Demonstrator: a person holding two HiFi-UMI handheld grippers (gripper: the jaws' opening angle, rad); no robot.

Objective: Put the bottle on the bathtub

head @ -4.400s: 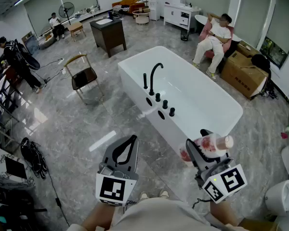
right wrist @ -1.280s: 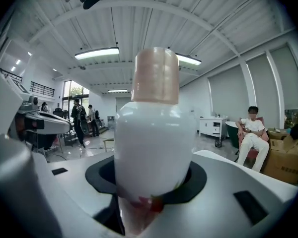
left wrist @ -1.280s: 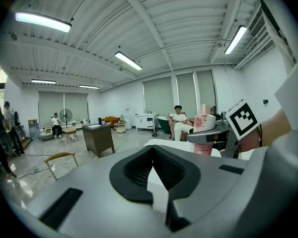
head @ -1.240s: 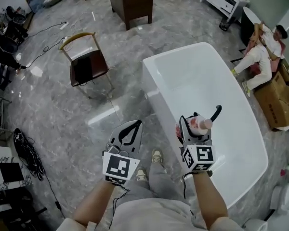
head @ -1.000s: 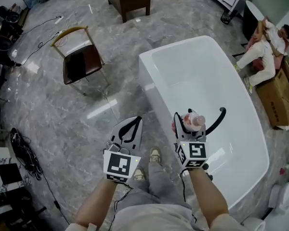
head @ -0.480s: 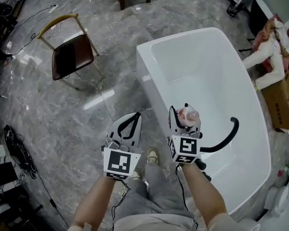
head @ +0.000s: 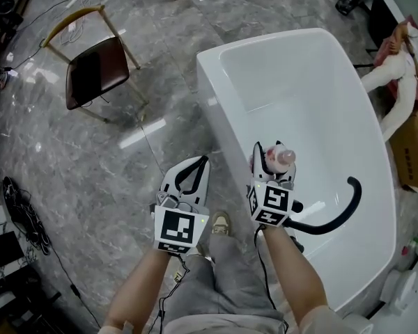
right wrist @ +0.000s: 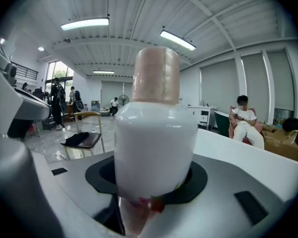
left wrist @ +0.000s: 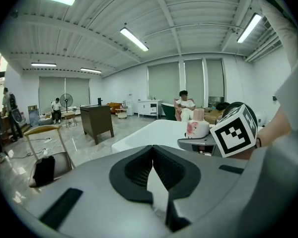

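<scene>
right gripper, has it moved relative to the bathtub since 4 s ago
Yes. The right gripper was over the floor short of the bathtub; now it holds the bottle above the tub's near rim.

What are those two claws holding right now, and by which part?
The right gripper holds the white bottle by its lower body, cap pointing away from the jaws. The left gripper's jaws are together on nothing.

Bare bathtub rim [head: 216, 110] ahead, black faucet [head: 331, 223] arching at right, chair [head: 90, 72] well apart on the left
</scene>
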